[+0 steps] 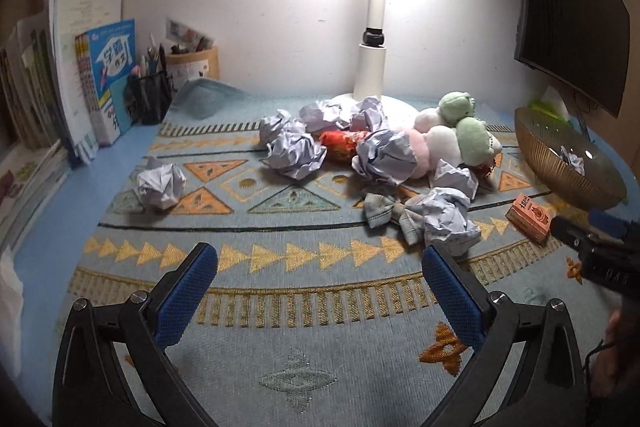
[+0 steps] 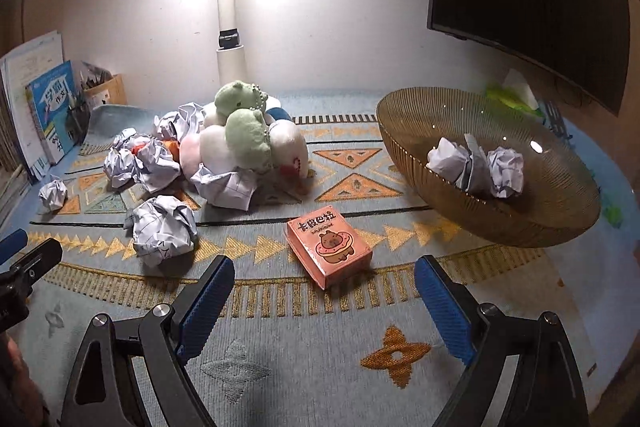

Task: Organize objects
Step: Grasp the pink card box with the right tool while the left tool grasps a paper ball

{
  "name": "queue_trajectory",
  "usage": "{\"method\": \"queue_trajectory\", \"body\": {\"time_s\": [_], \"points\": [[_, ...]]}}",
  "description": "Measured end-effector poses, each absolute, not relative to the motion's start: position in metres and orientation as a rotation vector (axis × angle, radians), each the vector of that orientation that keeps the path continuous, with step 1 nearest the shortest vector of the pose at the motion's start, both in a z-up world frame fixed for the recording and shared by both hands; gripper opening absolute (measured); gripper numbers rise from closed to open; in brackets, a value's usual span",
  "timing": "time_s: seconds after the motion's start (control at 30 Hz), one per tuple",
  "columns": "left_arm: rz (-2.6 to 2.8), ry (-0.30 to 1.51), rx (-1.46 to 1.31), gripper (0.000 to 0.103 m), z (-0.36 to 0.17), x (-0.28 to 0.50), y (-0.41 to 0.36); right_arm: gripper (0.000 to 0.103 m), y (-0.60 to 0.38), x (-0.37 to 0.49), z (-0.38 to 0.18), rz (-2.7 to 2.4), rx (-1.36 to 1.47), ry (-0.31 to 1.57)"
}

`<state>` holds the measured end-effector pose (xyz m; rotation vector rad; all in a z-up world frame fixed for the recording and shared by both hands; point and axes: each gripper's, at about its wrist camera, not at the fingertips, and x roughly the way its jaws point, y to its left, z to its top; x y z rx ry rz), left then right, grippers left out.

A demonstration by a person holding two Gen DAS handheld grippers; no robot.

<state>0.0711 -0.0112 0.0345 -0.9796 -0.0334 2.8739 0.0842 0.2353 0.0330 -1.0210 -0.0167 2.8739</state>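
Between pickups in the clearing of crumpled paper: two paper balls [image 2: 476, 165] already lie in the wire bowl [image 2: 560, 223] at the right of the patterned mat [image 2: 320, 367]; the rest lie scattered around the plush toys [image 2: 244, 143] near the lamp base [image 1: 370, 75], with one stray ball [image 1: 160, 185] off to the left; I judge the sorting to be at an early stage.

My right gripper [image 2: 324, 301] hangs over the mat just short of the pink card box [image 2: 330, 247]; its blue pads [image 2: 206, 301] stand wide apart with nothing between them, touching nothing.

My left gripper [image 1: 320, 297] is likewise spread wide and empty over bare mat; the nearest paper ball [image 1: 450, 223], lying against a denim bow [image 1: 380, 213], sits just beyond its right fingertip.

The next move, as I judge it, calls for advancing one gripper until a ball lies between the pads, then closing gently, since crumpled paper yields and slips easily.
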Motion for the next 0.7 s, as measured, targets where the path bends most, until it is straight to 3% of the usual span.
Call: {"method": "queue_trajectory", "body": {"time_s": [0.13, 0.37, 0.57, 0.7], "points": [[2.885, -0.069, -0.994, 0.102, 0.031, 0.065, -0.017, 0.094, 0.232, 0.074, 0.025, 2.833, -1.099, -0.064], [2.862, -0.017, -1.067, 0.102, 0.024, 0.063, -0.009, 0.094, 0.25, 0.071, 0.024, 2.813, -1.139, 0.087], [2.902, 0.181, -1.019, 0.102, 0.026, 0.071, 0.013, 0.094, 0.25, 0.066, 0.022, 2.818, -1.194, 0.082], [2.834, 0.334, -0.973, 0.102, 0.029, 0.074, 0.038, 0.093, 0.273, 0.051, 0.007, 2.767, -1.407, 0.285]]}}
